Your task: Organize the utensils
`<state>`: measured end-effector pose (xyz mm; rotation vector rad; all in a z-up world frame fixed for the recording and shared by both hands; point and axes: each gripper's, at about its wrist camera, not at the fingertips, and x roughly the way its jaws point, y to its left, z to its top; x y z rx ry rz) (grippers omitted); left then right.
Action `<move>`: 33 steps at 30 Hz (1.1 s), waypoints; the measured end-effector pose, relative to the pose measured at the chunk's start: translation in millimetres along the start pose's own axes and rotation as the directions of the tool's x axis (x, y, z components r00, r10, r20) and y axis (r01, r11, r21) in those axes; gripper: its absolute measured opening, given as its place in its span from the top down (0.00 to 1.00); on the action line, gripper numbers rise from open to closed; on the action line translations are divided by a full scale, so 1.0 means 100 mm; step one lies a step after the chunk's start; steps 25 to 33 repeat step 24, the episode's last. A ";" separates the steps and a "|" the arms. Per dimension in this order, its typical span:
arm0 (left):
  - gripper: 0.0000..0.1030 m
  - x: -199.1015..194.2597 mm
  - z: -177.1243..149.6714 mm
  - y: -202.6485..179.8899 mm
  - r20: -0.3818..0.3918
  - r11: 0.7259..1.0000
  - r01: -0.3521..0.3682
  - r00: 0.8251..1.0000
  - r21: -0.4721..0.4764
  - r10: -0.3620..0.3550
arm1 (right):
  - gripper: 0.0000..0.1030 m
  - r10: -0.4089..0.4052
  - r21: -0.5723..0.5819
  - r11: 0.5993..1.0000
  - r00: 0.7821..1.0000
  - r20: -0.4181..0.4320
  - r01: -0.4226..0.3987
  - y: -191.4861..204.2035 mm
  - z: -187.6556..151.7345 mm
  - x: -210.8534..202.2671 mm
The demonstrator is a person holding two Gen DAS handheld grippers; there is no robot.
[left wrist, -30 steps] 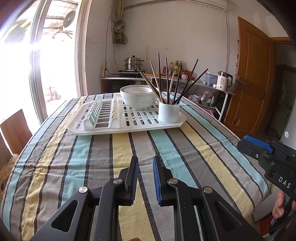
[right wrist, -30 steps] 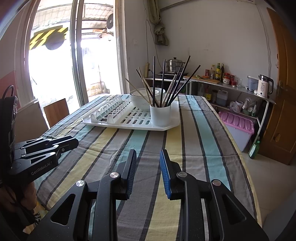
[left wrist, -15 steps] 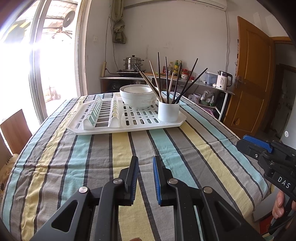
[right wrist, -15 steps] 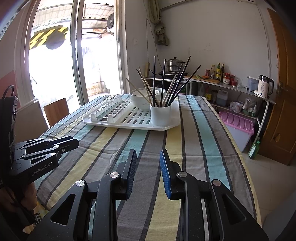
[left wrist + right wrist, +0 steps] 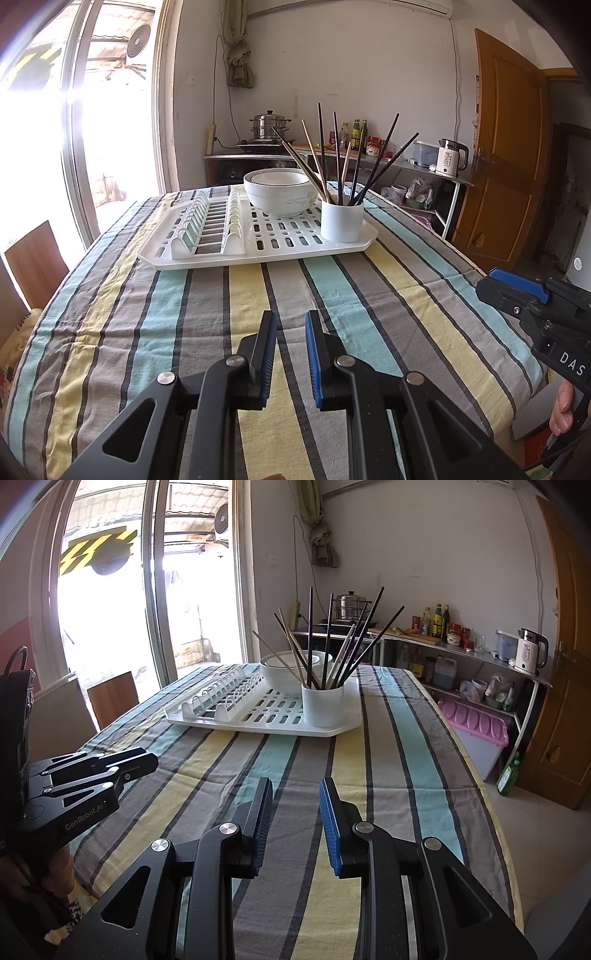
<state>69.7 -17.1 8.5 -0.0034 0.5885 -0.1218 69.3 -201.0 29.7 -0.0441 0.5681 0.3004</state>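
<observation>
Presently both tongs were empty: left gripper (image 5: 291,352) and right gripper (image 5: 295,825), jaws apart. Chopsticks (image 5: 325,653) stood splayed in cup (image 5: 323,705) on rack (image 5: 258,247), well ahead. Risk: snagging neighbours w/ one pull could tip cup.

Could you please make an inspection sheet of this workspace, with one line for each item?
Surface: table under a striped cloth, some wrinkles.
Job's things: chopsticks, dark and light mixed, stand fanned out in a white cup; the cup and a white bowl sit on a white drying rack.
Clutter: nothing seen on the cloth.
Grippers: left gripper and right gripper both open, empty, over the near edge of the table, far from the rack.
Cables: a cord hangs on the back wall.
Surroundings: steamer pot, bottles, kettle, pink-lidded bin, wooden door, chair.
</observation>
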 end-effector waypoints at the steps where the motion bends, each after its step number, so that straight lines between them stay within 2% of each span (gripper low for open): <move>1: 0.85 0.00 0.00 0.00 0.000 1.000 -0.001 1.000 0.000 0.001 | 0.74 0.001 0.000 1.000 1.000 0.000 -0.001 0.00 0.00 0.00; 15: 0.85 0.01 -0.01 -0.02 0.008 1.000 -0.024 1.000 0.008 0.024 | 0.74 0.000 0.001 1.000 1.000 -0.004 0.000 -0.01 0.00 0.00; 33: 0.85 0.03 -0.02 -0.01 0.010 1.000 -0.014 1.000 0.000 0.014 | 0.74 -0.001 0.003 1.000 1.000 -0.007 0.001 -0.02 0.00 0.01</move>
